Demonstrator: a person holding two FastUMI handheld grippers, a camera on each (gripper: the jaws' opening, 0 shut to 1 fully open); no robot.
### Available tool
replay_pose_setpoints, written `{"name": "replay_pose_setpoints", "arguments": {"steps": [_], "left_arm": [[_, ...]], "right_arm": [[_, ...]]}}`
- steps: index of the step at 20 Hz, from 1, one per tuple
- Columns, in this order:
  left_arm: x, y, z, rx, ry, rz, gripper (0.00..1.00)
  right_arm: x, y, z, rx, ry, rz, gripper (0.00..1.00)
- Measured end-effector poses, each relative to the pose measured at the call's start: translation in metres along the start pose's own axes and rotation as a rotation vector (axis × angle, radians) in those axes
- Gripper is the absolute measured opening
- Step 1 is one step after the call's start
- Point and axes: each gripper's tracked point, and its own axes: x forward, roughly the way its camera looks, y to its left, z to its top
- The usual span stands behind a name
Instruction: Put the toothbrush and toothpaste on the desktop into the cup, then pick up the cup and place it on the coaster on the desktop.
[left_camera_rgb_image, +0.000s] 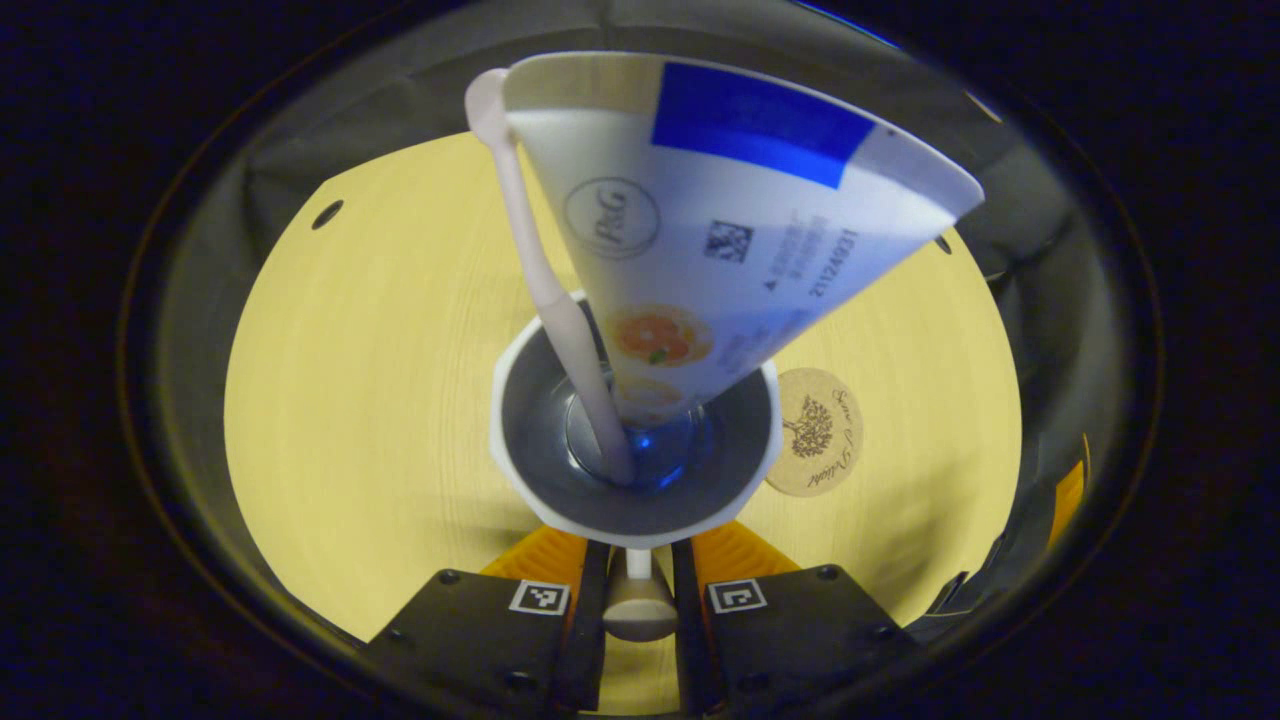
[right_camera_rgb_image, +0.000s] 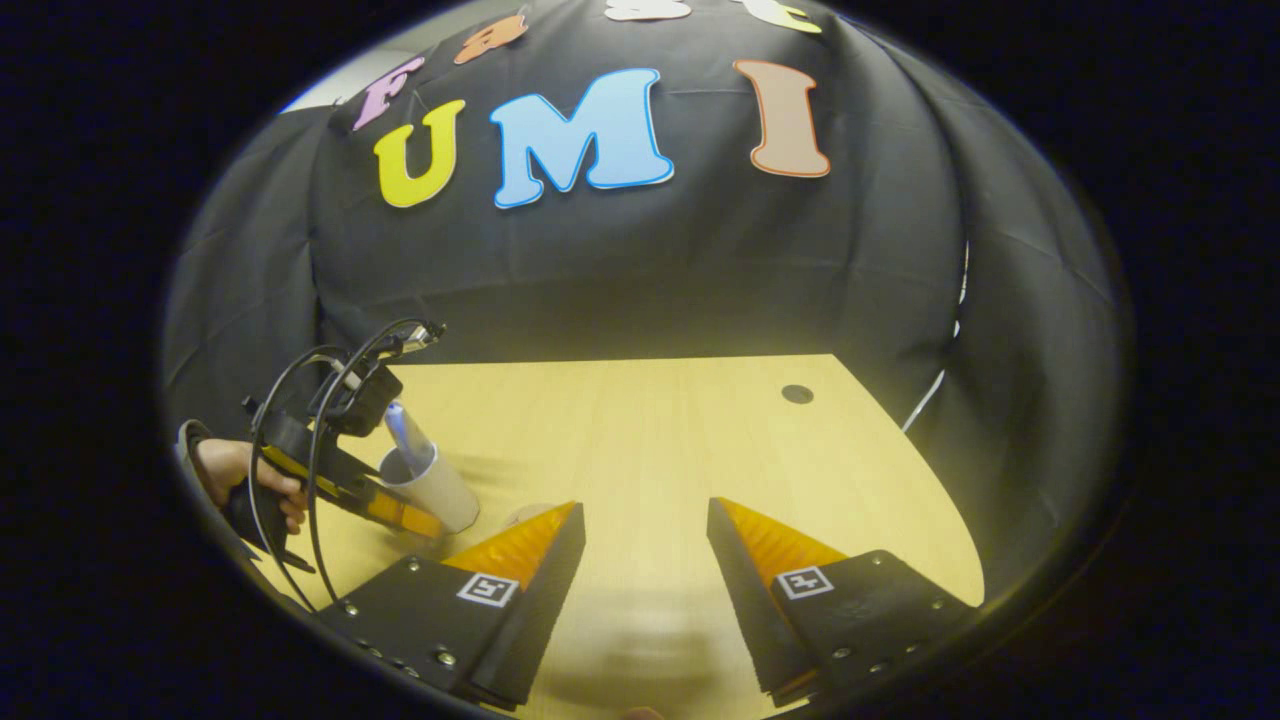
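Looking down your left tool (left_camera_rgb_image: 640, 560), you see its fingers pinching the near wall of the cup (left_camera_rgb_image: 634, 470), with the toothbrush (left_camera_rgb_image: 545, 280) and toothpaste (left_camera_rgb_image: 720, 230) standing inside and the coaster (left_camera_rgb_image: 815, 432) just right of it on the counter (left_camera_rgb_image: 370, 400). Your right tool (right_camera_rgb_image: 645, 530) is spread wide, holding nothing, and its view catches your hand (right_camera_rgb_image: 245, 475) at far left.
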Motion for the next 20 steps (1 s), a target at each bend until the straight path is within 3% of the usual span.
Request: {"name": "replay_pose_setpoints", "arguments": {"steps": [11,12,13,20], "left_arm": [[-0.012,-0.059,0.003,0.106,-0.021,-0.061,0.35],[-0.014,-0.066,0.003,0.118,-0.020,-0.068,0.36],[-0.016,-0.073,0.004,0.130,-0.020,-0.075,0.36],[-0.004,-0.102,-0.002,0.174,0.009,-0.090,0.36]], "right_arm": [[-0.003,-0.007,0.000,0.008,-0.006,-0.013,0.79],[-0.003,-0.007,0.000,0.010,-0.005,-0.014,0.75],[-0.004,-0.009,-0.001,0.011,-0.005,-0.015,0.79],[-0.012,-0.022,-0.004,0.027,-0.003,-0.039,0.78]]}}
